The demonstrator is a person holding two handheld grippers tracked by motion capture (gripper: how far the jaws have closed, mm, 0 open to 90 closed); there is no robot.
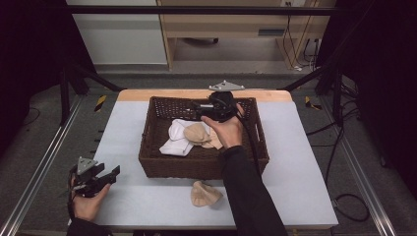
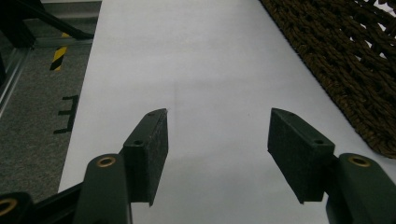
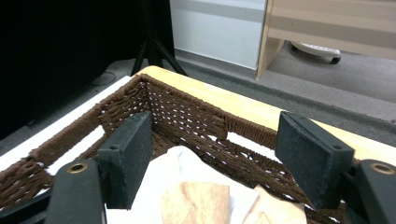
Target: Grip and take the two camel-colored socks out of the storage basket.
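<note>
In the high view, the person's dark-sleeved right forearm point(image 1: 246, 182) covers part of the near wall and floor of the dark brown woven wicker basket point(image 1: 157, 162), and the right hand hides most of the black right gripper point(image 1: 206, 109), so its jaw gap cannot be read there. The white folded cloth point(image 1: 177, 142) lies partly under a beige sock point(image 1: 196, 132). In the right gripper view the bottom edge cuts off both cloth and sock. In the left gripper view the basket's wall is cut by the right edge
</note>
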